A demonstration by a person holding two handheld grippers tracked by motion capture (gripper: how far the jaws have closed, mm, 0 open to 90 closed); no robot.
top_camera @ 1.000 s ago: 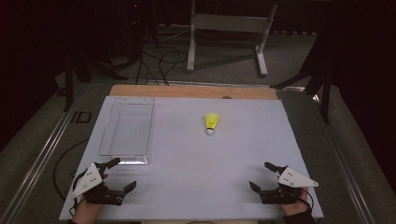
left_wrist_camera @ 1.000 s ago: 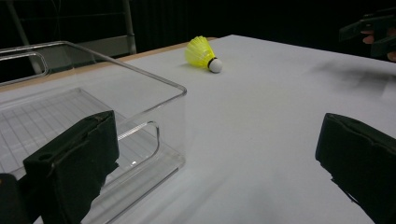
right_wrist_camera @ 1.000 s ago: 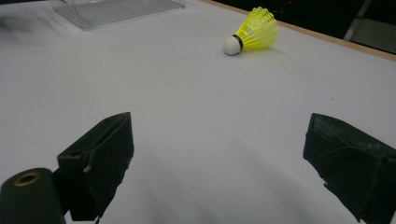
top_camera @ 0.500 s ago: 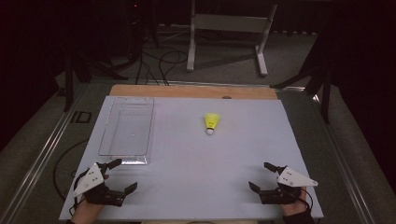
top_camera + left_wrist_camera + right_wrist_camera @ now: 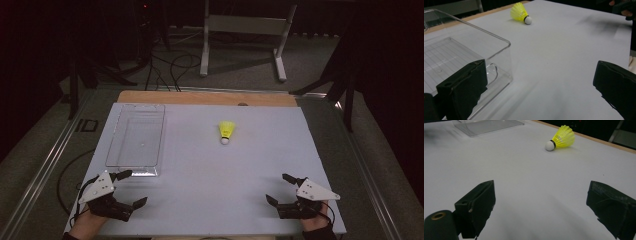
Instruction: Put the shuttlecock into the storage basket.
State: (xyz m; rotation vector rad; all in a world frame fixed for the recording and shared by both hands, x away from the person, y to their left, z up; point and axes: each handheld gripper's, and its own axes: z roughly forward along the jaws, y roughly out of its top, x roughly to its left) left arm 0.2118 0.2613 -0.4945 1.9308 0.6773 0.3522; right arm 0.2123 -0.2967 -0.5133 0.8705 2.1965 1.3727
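Note:
A yellow shuttlecock with a white cork tip lies on its side on the white table top, past the middle; it also lies far off in the left gripper view and the right gripper view. A clear plastic tray stands empty at the left, its near corner close to my left gripper. My left gripper rests open at the near left corner, just in front of the tray. At the near right my right gripper rests open, nothing between its jaws.
A wooden strip runs along the table's far edge. Beyond it stand a metal frame stand and cables on the dark floor. Metal rails flank the table on both sides.

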